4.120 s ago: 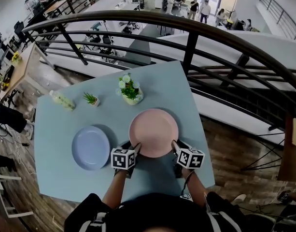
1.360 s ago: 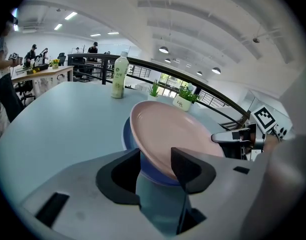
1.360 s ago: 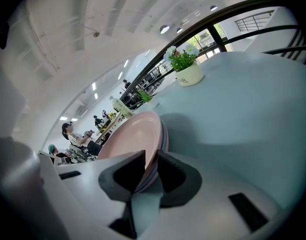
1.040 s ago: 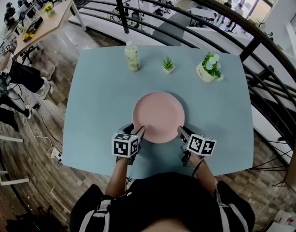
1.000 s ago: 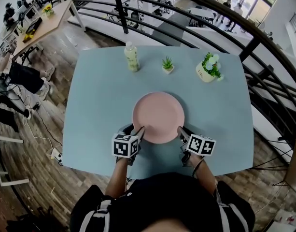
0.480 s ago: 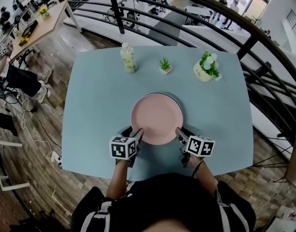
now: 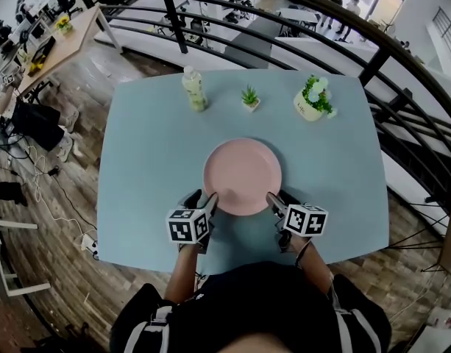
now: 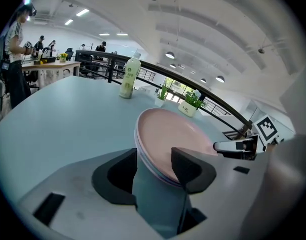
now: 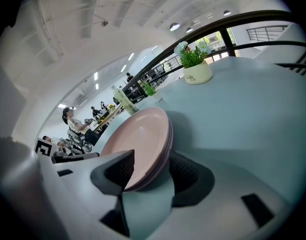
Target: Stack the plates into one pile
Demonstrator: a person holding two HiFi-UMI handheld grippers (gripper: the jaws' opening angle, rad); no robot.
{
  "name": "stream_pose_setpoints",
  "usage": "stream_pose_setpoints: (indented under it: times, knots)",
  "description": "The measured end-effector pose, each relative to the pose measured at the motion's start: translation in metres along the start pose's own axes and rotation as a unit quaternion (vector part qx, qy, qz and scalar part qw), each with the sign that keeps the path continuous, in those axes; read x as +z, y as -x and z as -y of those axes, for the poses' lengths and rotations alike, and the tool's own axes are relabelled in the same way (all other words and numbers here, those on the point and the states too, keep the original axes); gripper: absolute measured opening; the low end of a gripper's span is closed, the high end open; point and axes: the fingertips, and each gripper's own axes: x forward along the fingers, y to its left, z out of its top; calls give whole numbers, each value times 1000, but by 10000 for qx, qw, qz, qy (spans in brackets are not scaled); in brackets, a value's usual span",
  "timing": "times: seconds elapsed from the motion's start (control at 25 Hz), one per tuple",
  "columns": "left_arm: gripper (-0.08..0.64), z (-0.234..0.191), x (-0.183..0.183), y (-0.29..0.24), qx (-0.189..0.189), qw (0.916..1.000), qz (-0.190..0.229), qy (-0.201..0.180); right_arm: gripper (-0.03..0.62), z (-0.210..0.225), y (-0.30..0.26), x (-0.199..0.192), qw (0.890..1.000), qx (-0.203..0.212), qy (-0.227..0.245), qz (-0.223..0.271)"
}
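Note:
A pink plate (image 7: 242,175) lies on top of a lilac plate whose rim (image 8: 141,153) shows just under it, one pile at the middle of the blue table (image 7: 137,168). My left gripper (image 7: 201,198) is at the pile's near left rim and my right gripper (image 7: 277,198) at its near right rim. In the left gripper view the left gripper (image 8: 155,160) stands open with the pile's edge between its jaws. The right gripper (image 9: 153,171) likewise straddles the pink plate (image 9: 138,134) with a gap on both sides, open.
Along the table's far side stand a pale green bottle (image 7: 194,88), a small potted plant (image 7: 249,97) and a white flower pot (image 7: 311,98). A dark railing (image 7: 372,57) curves behind the table. The table's near edge is just behind the grippers.
Four seconds ago the lilac plate lay apart at the left and the pink one was held; now they are one pile. In the last second both grippers stayed at the near rim.

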Motion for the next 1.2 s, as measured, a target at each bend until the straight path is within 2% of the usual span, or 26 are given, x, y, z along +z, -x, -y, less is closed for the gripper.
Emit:
stream_pose_setpoints:
  times: [0.16, 0.4, 0.56, 0.72, 0.8, 0.96, 1.2]
  knots:
    - [198, -1, 3, 3, 18, 10000, 83, -18, 239, 4, 5, 1, 9998, -135, -83, 106]
    - [196, -1, 18, 9, 76, 9989, 432, 134, 236, 7, 15, 9, 9993, -148, -145, 323]
    - [185, 6, 27, 13, 3, 9982, 606, 40, 189, 8, 26, 20, 9978, -158, -184, 618]
    - [93, 21, 38, 17, -198, 9959, 886, -22, 114, 3, 39, 32, 9952, -135, -137, 957]
    - [39, 32, 46, 22, -393, 9932, 1095, -102, 76, -1, 46, 37, 9935, -128, -113, 1130]
    - [29, 57, 56, 26, -791, 9882, 1280, -290, 6, -8, 61, 45, 9898, -94, -54, 1420]
    - [28, 94, 56, 23, -1153, 9813, 1161, -1014, 2, -21, 78, 46, 9852, -59, 321, 1683]
